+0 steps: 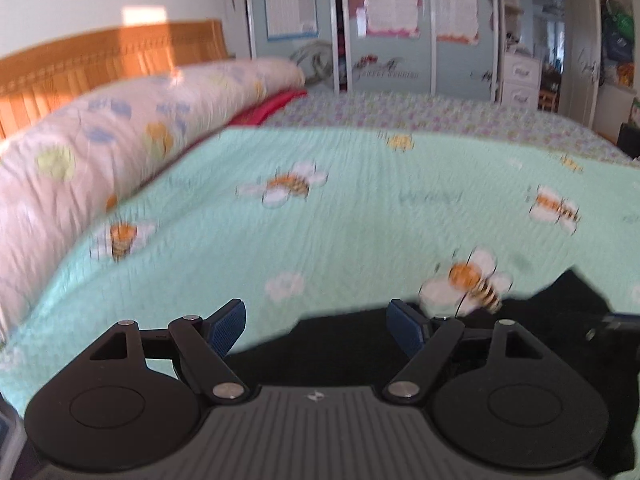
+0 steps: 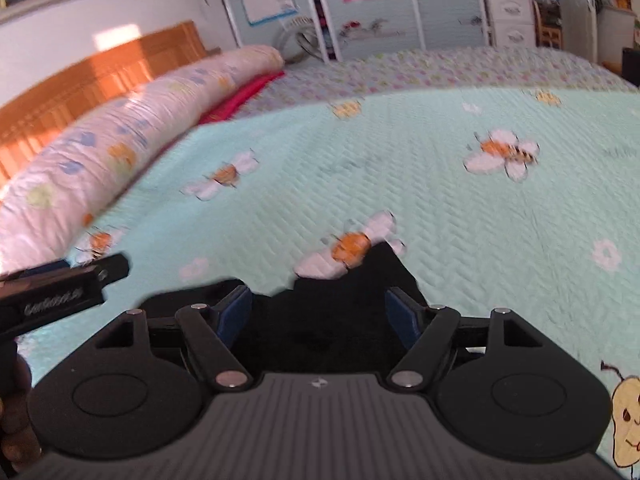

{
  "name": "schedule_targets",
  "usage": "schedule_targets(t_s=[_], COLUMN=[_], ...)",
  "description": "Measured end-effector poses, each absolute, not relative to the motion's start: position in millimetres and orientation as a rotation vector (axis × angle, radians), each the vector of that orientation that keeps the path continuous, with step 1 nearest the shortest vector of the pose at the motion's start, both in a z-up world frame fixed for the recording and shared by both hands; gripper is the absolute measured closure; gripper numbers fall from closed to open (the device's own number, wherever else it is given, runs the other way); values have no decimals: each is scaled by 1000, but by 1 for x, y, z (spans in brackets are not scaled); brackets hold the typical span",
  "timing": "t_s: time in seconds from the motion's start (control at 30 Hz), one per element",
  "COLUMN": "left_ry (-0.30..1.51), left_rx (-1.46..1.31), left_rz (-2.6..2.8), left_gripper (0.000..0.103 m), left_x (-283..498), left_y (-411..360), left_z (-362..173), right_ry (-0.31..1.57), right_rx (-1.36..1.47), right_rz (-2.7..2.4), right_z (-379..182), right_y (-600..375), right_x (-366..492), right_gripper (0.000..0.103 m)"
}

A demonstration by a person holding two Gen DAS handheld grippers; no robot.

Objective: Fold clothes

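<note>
One black garment (image 2: 320, 320), two claws (image 1: 316, 326) (image 2: 318, 314), one bolster (image 1: 120, 128)

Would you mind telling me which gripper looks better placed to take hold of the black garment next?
Right, probably. The right gripper is open with the black garment filling the gap between its fingers; the left gripper, also open, has only the garment's edge there.

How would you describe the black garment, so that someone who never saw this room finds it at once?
Start from the bed, covered by a mint-green quilt printed with bees and flowers. The black garment lies on its near part, directly in front of the open right gripper. It is the only plain dark cloth there; the rolled bedding by the headboard is pale and flowered.
</note>
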State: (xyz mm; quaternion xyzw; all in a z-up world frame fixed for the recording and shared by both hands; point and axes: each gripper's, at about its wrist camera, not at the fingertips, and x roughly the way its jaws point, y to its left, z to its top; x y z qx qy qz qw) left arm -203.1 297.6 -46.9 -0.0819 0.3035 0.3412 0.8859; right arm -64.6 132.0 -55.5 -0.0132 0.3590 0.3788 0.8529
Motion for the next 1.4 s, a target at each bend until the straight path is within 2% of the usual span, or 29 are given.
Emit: schedule_targets(t_s=[0.13,0.2,0.27,0.33,0.37,0.4,0.43,0.47,0.67,0.77,0.87,0.93,1.0,1.07,1.1,1.13,1.3,1.37,1.4], left_ry=[698,722,741,739,730,720,707,694,642,644,654,660,663,662,663,663,675,683,685], left_rx=[-242,-280,-294,-283,-270,-258,-255,-252,-279,-297,-295,-280,-272,-269,-269,-268,-268,-270,-271], left_rz=[725,727,727,712,710,710,711,712,693,677,651,637,641,646,647,648,660,672,681], left_gripper=[22,22,22,22,22,22,22,22,22,22,22,22,22,22,22,22,22,22,22], left_x=[-211,-215,-218,-223,-227,-230,-235,-240,-260,-262,-261,-259,-258,-258,-258,-258,-265,-270,-273], left_y=[303,304,300,292,287,282,277,271,249,238,226,221,220,221,222,223,223,225,226], left_z=[-78,-86,-86,-80,-76,-71,-66,-62,-53,-56,-58,-58,-57,-56,-56,-55,-57,-58,-59], right_ry=[798,819,840,841,841,841,833,813,690,678,728,690,616,546,532,531,625,725,772], right_rx=[-99,-134,-170,-202,-190,-153,-114,-73,89,91,97,125,147,112,88,58,-113,-162,-187], right_rz=[791,788,784,794,795,793,782,751,602,477,428,425,444,514,565,622,816,819,809], right_z=[-84,-99,-113,-121,-118,-112,-104,-94,-40,-43,-56,-53,-45,-35,-33,-33,-68,-98,-111], right_y=[146,153,160,160,154,143,130,112,-4,-52,-79,-86,-86,-74,-66,-52,36,67,80], right_x=[-61,-59,-57,-57,-55,-52,-49,-47,-50,-58,-68,-83,-100,-112,-114,-118,-130,-125,-121], right_gripper=[28,22,24,58,67,83,89,90,90,87,79,55,50,37,26,22,22,28,60])
